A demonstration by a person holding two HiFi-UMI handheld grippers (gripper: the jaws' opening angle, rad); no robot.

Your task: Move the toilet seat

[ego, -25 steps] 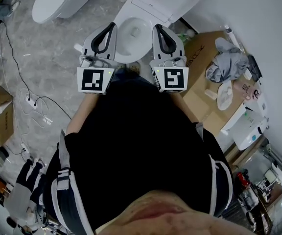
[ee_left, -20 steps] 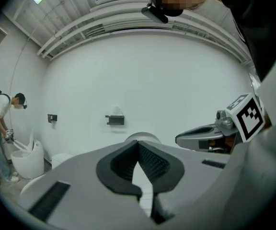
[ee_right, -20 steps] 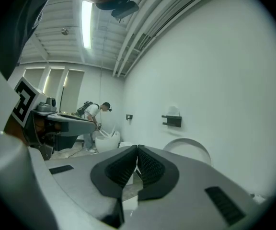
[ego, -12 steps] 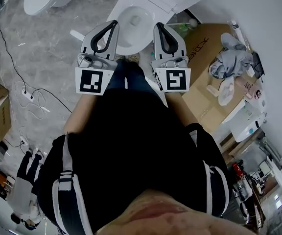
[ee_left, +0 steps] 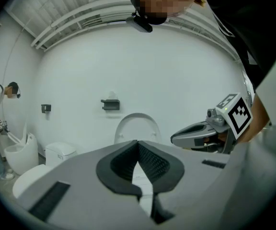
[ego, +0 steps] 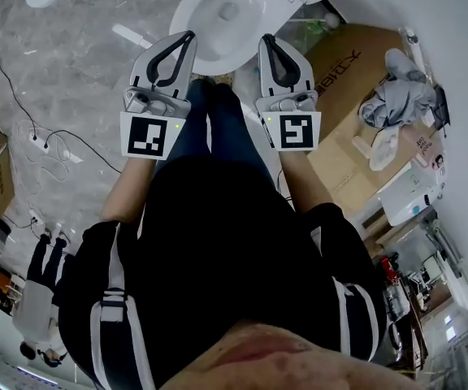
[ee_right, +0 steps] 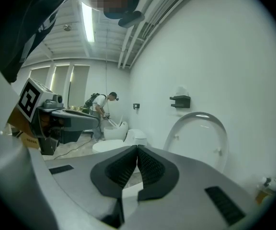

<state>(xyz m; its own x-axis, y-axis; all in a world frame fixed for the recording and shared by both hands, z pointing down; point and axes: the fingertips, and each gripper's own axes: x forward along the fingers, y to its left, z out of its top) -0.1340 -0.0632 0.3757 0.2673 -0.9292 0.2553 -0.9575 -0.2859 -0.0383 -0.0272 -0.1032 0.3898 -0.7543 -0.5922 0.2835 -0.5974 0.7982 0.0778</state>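
Print on the cardboard box [ego: 344, 71] is too blurred to read; only the black-white square markers on both gripper cubes are clear. The toilet seat [ee_right: 199, 139] is white, glossy, oval, and stands upright against the wall behind the bowl [ego: 222, 19]. Left gripper [ego: 188, 36] & right gripper [ego: 264, 38] are both clenched w/ nothing between the ribbed black pads [ee_left: 153, 163], one at each side of the bowl's front rim. The grey marbled floor [ego: 71, 63] is open at left; the box crowds the right.

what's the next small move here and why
Probably open the right gripper and reach forward to the raised toilet seat: both it and the left gripper are shut, empty, and short of the seat.
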